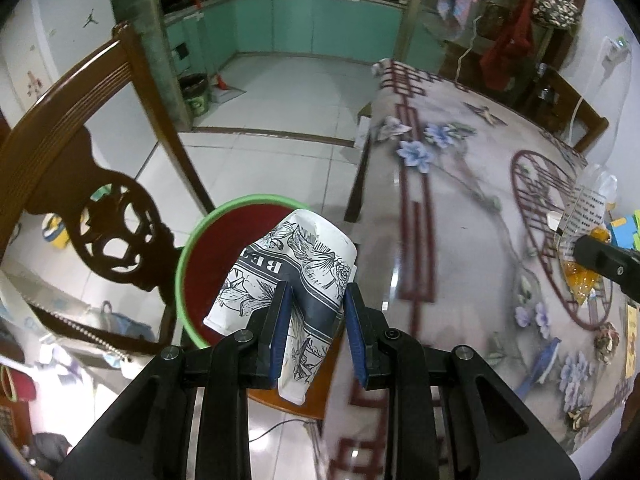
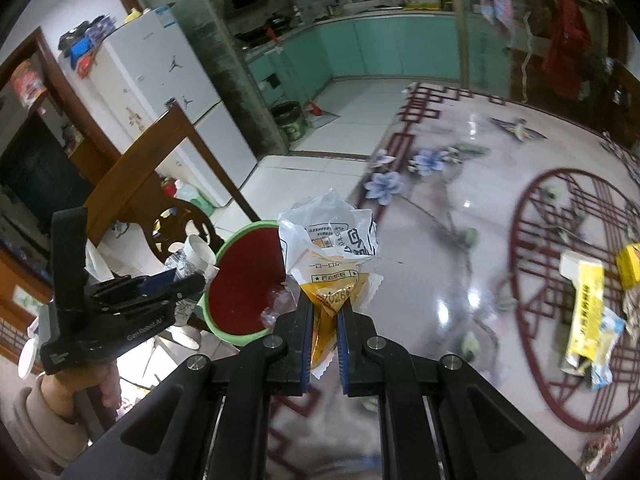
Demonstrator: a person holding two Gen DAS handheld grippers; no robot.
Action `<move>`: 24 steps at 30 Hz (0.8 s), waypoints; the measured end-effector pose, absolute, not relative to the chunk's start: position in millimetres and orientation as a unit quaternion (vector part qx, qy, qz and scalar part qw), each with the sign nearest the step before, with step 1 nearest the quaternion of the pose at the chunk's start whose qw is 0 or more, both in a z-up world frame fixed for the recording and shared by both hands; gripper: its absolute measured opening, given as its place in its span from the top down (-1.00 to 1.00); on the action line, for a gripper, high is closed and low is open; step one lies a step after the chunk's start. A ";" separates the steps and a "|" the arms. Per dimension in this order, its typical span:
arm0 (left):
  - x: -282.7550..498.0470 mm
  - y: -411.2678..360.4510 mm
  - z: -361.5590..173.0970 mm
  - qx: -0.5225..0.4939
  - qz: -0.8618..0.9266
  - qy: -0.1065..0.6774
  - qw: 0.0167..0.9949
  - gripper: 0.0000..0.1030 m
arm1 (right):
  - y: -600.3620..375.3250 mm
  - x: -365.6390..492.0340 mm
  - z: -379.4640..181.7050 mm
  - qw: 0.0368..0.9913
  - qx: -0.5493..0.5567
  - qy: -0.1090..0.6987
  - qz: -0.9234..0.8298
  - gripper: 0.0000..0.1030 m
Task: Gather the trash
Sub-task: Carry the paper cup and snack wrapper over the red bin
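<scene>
My left gripper (image 1: 316,294) is shut on a crushed paper cup (image 1: 292,280) with black flower print, held over the green-rimmed bin (image 1: 188,256) with a dark red inside, left of the table. My right gripper (image 2: 325,307) is shut on a crumpled white and yellow snack wrapper (image 2: 332,256), held at the table's left edge beside the same bin (image 2: 244,280). The left gripper with the cup shows in the right wrist view (image 2: 160,288). The right gripper's tip and wrapper show at the right in the left wrist view (image 1: 588,256).
The table (image 1: 460,220) has a glossy floral cover. More trash lies on its right side: a yellow and white box (image 2: 584,304), a yellow packet (image 2: 628,264), wrappers (image 2: 604,344). A carved wooden chair (image 1: 92,200) stands left of the bin. Tiled floor and kitchen cabinets lie beyond.
</scene>
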State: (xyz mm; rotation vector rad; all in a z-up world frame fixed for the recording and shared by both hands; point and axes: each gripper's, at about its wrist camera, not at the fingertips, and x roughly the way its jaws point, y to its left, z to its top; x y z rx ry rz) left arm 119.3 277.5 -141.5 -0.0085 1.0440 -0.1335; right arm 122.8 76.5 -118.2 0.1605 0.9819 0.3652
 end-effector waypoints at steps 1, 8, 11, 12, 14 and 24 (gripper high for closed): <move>121.0 282.4 -143.4 -0.006 -0.061 0.500 0.864 0.51 | 85.1 127.6 -119.6 0.861 0.073 0.470 0.180 0.84; 136.9 313.2 -157.3 -0.013 -0.036 0.510 0.859 0.51 | 128.1 147.9 -127.0 0.853 0.049 0.475 0.210 0.84; 143.0 323.4 -163.9 -0.013 -0.026 0.516 0.856 0.51 | 145.7 158.6 -133.1 0.848 0.041 0.479 0.222 0.84; 144.9 326.5 -165.7 -0.013 -0.023 0.517 0.856 0.51 | 152.9 162.8 -135.3 0.846 0.038 0.480 0.228 0.84; 147.9 331.4 -168.9 -0.015 -0.017 0.519 0.854 0.51 | 162.5 168.4 -138.2 0.843 0.033 0.483 0.236 0.84; 167.6 350.3 -190.5 -0.024 -0.002 0.540 0.841 0.51 | 202.5 191.2 -158.3 0.822 0.011 0.505 0.263 0.84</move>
